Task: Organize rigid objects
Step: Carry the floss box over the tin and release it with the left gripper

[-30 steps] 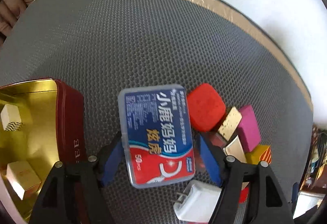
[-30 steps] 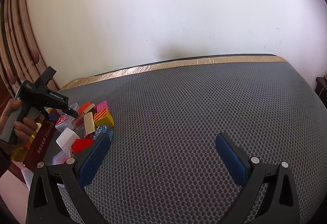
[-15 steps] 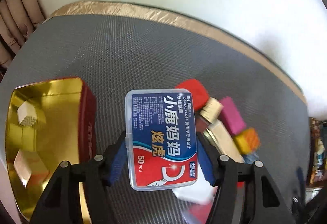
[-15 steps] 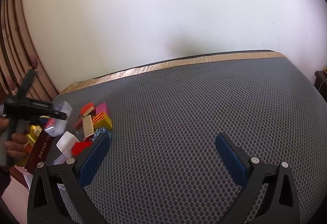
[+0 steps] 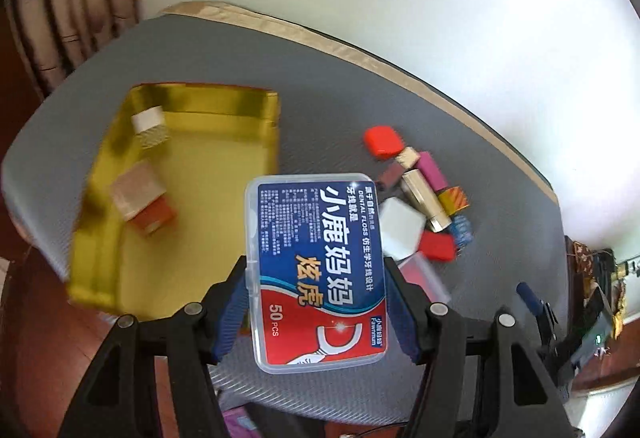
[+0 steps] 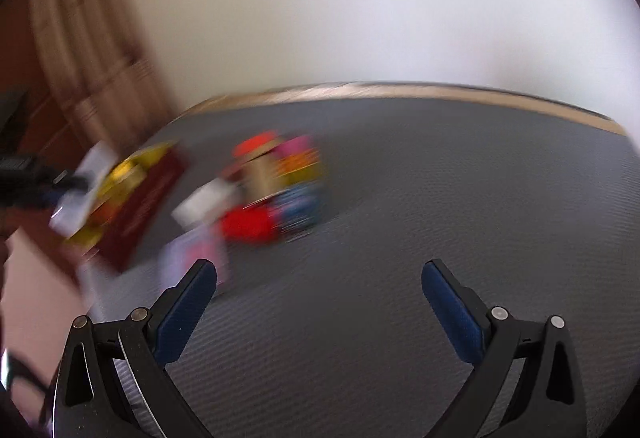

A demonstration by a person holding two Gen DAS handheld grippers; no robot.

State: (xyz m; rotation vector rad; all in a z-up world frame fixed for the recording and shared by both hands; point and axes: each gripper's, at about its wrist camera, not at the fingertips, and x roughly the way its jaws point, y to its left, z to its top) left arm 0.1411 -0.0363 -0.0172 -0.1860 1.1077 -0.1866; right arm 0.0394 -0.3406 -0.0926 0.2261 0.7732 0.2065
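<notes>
A clear dental floss box [image 5: 316,266] with a blue and red label hangs in the air, and my left gripper [image 5: 315,278] is shut on its two long sides. Below and to the left lies an open gold tin [image 5: 224,102] with two small boxes [image 5: 140,198] inside. A pile of small things lies to the right on the grey mat: a red square [image 5: 382,142], a white charger [image 5: 400,226], a gold tube [image 5: 424,198] and a pink block [image 5: 434,170]. My right gripper [image 6: 318,274] stands open over bare mat, and the blurred pile [image 6: 276,182] lies ahead of it to the left.
The grey mesh mat [image 6: 440,178] ends in a gold trim along a white wall. The tin's maroon side [image 6: 140,206] faces the right wrist view. A brown floor [image 5: 36,338] shows past the mat's near left edge. A clear flat box [image 5: 424,274] lies beside the pile.
My left gripper closed on the floss box, lifted it off the mat and carried it left, near the tin. The right wrist view swung left toward the pile and is blurred.
</notes>
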